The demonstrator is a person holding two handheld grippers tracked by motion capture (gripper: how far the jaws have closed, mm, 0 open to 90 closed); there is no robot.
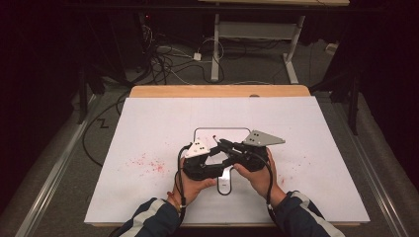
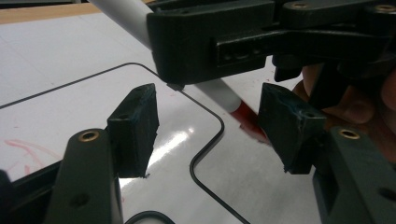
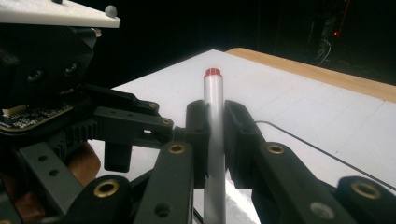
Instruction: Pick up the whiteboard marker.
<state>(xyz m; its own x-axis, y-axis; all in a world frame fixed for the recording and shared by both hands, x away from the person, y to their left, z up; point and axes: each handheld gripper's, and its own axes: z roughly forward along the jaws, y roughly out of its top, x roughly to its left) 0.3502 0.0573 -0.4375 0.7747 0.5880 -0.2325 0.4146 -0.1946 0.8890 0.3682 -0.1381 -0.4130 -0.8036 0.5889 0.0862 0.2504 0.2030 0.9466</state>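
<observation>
A white marker point(image 3: 214, 140) with a red butt end point(image 1: 214, 137) stands between the pads of my right gripper point(image 3: 215, 116), which is shut on its barrel. In the high view the right gripper point(image 1: 226, 146) points left over the middle of the white sheet point(image 1: 148, 123). The marker's red cap end point(image 2: 243, 114) slants down between the jaws of my left gripper point(image 2: 210, 130). Those jaws stand apart, with a gap to each pad point(image 2: 135, 123). The left gripper point(image 1: 225, 163) sits just below the right one, and both hands are close together.
A black rounded outline point(image 2: 205, 149) is drawn on the sheet under the grippers. Red scribble marks point(image 1: 148, 165) lie to the left. The wooden table edge point(image 1: 217, 91) runs along the far side, with cables and a desk frame on the floor beyond.
</observation>
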